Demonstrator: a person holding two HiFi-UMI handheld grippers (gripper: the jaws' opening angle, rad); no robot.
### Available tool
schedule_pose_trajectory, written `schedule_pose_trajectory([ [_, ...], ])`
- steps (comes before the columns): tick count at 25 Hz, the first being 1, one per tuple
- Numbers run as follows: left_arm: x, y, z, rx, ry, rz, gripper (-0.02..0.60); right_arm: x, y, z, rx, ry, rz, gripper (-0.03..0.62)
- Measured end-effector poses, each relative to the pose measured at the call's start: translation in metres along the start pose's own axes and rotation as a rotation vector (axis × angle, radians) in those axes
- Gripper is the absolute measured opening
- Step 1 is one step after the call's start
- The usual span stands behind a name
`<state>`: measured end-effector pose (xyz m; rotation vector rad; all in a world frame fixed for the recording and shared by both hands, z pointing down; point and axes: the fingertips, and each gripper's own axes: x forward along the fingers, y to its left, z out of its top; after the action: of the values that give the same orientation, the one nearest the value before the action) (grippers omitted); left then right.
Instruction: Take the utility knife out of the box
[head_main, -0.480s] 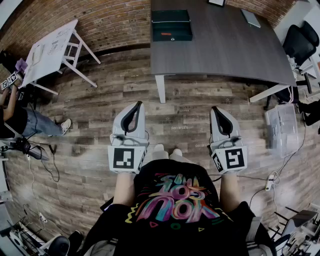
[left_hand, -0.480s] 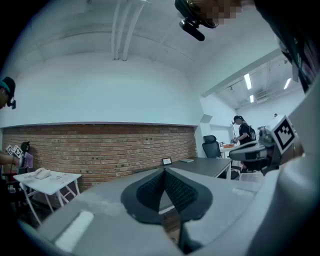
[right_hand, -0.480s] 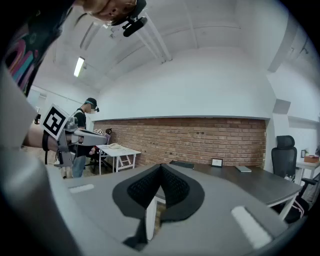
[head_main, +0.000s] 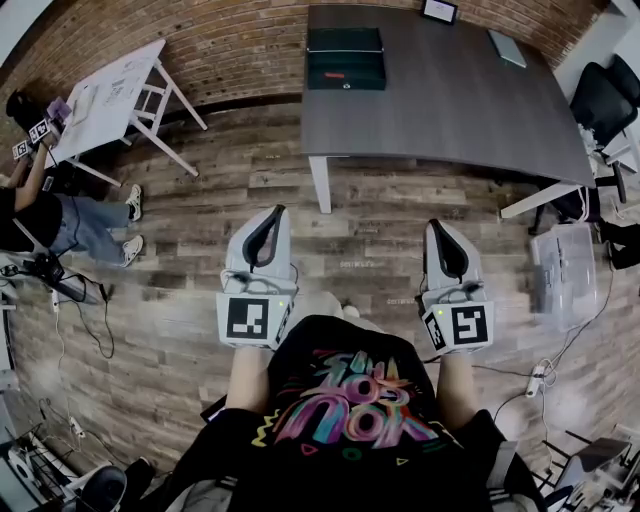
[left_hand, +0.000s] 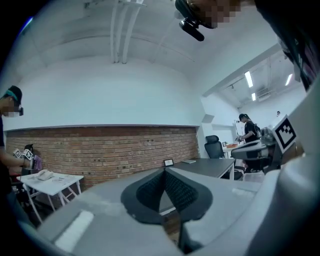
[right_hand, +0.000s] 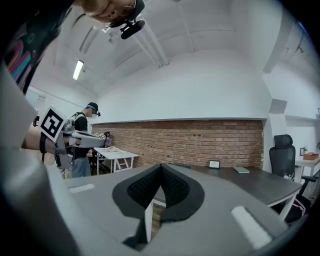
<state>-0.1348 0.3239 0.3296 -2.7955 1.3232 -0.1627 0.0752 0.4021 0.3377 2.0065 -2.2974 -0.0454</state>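
The left claw (head_main: 274, 210) was held level in front of the person's body above the wood-plank floor (head_main: 180, 250), and the left gripper view showed its black ribbed pads (left_hand: 150, 190) closed together at the tip with nothing between them. The right claw (head_main: 435, 224) was likewise level and beside it, well apart from the left. The right gripper view showed its jaws pressed together and empty. Both claws pointed toward the dark grey rectangular worktop (head_main: 450, 100) on white legs, and neither touched it. The dark green rectangular box (head_main: 345, 55) sat at the far edge of that worktop, near the red brick wall (head_main: 230, 40) and well apart from both claws. The utility knife could not be made out in any view. A white folding table (head_main: 105, 100) stood at the left of the floor, with a seated person (head_main: 60, 225) just beside it.
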Motion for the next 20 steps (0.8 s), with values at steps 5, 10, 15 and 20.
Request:
schedule_pose_trajectory([
  [5, 0.011, -0.003, -0.002, 0.011, 0.009, 0.004, 0.0, 0.004, -0.011, -0.007, 0.02, 0.005, 0.008, -0.002],
  [10, 0.03, 0.005, -0.007, 0.037, -0.001, 0.0, 0.0, 0.025, -0.016, -0.014, 0.025, 0.011, 0.024, -0.002],
  [15, 0.069, 0.027, -0.012, 0.006, 0.019, 0.0, 0.0, 0.068, -0.025, -0.018, 0.019, 0.025, 0.027, -0.002],
  [20, 0.133, 0.067, -0.008, 0.008, -0.004, -0.01, 0.0, 0.133, -0.041, -0.016, 0.011, 0.032, 0.019, -0.002],
])
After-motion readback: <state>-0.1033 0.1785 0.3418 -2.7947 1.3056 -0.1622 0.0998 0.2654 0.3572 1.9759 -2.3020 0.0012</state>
